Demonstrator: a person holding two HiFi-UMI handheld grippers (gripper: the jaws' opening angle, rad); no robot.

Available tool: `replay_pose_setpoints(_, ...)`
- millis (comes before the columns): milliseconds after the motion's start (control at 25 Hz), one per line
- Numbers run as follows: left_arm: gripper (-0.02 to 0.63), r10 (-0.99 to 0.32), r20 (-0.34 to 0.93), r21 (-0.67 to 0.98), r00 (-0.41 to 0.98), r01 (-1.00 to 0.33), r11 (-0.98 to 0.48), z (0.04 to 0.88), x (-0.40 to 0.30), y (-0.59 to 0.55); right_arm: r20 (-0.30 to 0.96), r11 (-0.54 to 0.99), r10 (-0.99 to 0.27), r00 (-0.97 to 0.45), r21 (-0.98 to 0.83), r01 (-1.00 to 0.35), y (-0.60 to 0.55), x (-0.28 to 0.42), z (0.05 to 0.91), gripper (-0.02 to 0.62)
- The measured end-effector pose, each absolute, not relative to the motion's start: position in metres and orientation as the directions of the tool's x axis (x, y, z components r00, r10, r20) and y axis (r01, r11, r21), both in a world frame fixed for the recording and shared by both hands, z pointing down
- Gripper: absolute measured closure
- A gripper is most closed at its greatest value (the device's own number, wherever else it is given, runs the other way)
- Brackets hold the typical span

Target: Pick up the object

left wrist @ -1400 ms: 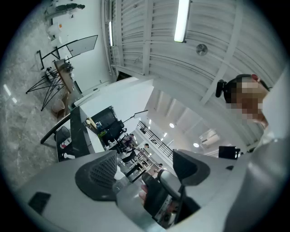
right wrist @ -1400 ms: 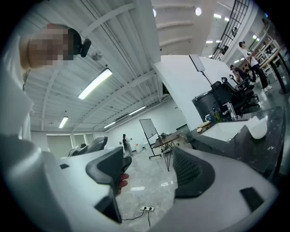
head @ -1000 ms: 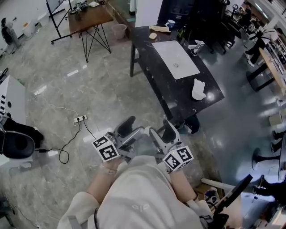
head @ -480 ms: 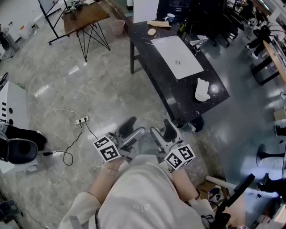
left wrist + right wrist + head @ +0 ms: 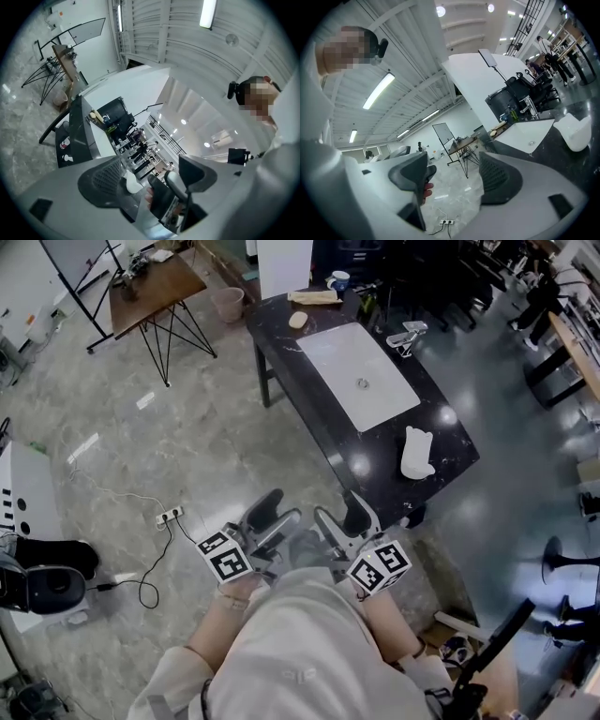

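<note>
The left tool (image 5: 278, 512) hangs at the person's waist, jaws apart on nothing. The right tool (image 5: 339, 514), just beside it, is spread and empty too. Ahead stands the dark worktop (image 5: 328, 418). The white object (image 5: 415, 452) stands near its right end, well apart from both. It looks moulded and stiff, probably light, perhaps brittle. I'd pinch it gently across its narrower upper part.
</note>
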State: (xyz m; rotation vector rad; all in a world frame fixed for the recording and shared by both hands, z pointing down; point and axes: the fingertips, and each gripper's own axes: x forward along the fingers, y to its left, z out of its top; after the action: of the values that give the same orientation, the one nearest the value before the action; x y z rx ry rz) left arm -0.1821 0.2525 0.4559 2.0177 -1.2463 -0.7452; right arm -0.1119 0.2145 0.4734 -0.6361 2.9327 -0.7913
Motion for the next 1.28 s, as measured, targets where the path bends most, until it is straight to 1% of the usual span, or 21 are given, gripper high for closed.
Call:
replay_pose_setpoints(280,0.241,-0.895,-0.105,0.763,0.433,-0.543,-0.351,0.455,-0.182,0.157,0.064,0.772,-0.438,-0.897,-0.485,-0.412,0.125,-0.108,0.467,0.27)
replay_pose_setpoints(520,0.239,-0.855,-0.088,0.752,0.511,-0.529,-0.393,0.451,-0.156,0.083,0.039,0.738,-0.522,-0.852,-0.479,-0.474,0.05,-0.08,0.461,0.27)
replay_pose_setpoints(920,0.239,-0.767,-0.06,0.735,0.638,-0.492,-0.467,0.454,-0.095,-0.014,0.024,0.619,-0.692,-0.721,-0.493,-0.611,-0.039,0.004,0.47,0.27)
replay_pose_setpoints(1280,0.239,-0.631,-0.017,0.73,0.776,-0.422,-0.538,0.46,-0.021,-0.048,0.022,0.467,-0.833,-0.553,-0.508,-0.724,-0.053,0.091,0.477,0.27)
